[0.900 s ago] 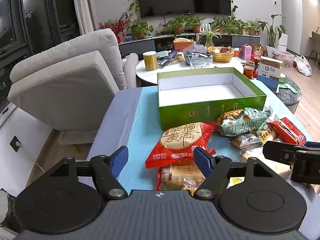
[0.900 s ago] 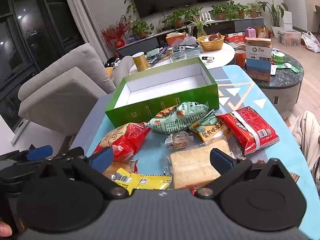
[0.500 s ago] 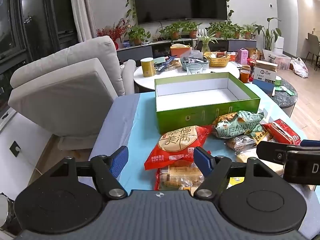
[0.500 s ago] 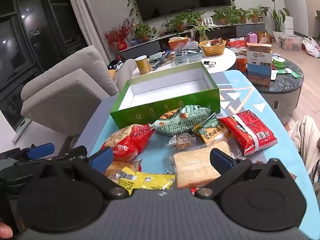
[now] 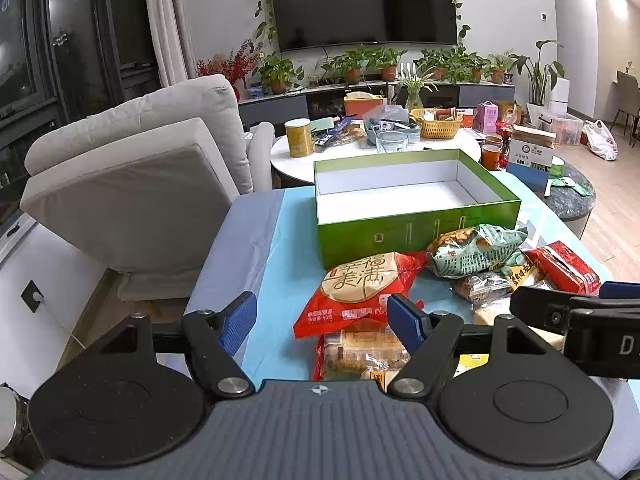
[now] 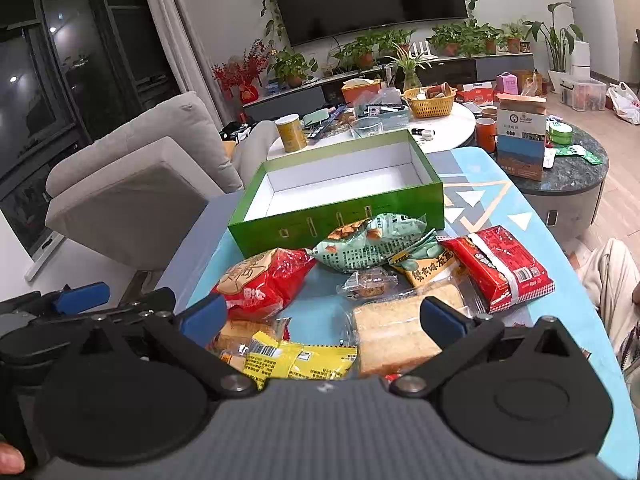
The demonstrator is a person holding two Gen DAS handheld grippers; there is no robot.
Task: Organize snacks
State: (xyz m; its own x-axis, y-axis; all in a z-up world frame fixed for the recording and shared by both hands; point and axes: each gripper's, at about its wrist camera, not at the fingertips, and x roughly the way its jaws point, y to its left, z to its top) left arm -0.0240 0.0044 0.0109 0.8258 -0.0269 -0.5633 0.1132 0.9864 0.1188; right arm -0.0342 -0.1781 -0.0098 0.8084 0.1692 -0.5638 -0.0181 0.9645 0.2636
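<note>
Blue cloth covers the table (image 6: 496,208) in a living room, with a grey armchair (image 5: 132,184) to its left. Nearest, both tongs hang above the table's near edge with nothing between their fingers: the left gripper (image 5: 322,318) stands spread wide over a red round-cake packet (image 5: 360,288) and a clear packet of biscuits (image 5: 360,354), and the right gripper (image 6: 322,316) stands spread over a yellow packet (image 6: 296,362) and a wrapped block of pale bread (image 6: 394,332). In the right wrist view the left tool sits just beside the right one, at lower left.

Beyond the fingers the snacks lie in a loose heap: a small clear-wrapped cake (image 6: 370,282), a green bag of nuts (image 6: 370,242), a yellow-and-green packet (image 6: 426,262) and a red packet with a white band (image 6: 498,270) at the right. Just behind the heap stands an open green box (image 6: 340,218) with a white, bare inside. Farther back a round white table (image 5: 468,146) carries a yellow can (image 5: 299,137) and a yellow basket (image 5: 436,122). Potted plants (image 5: 372,62) and a dark television (image 5: 366,0) line the far wall.
</note>
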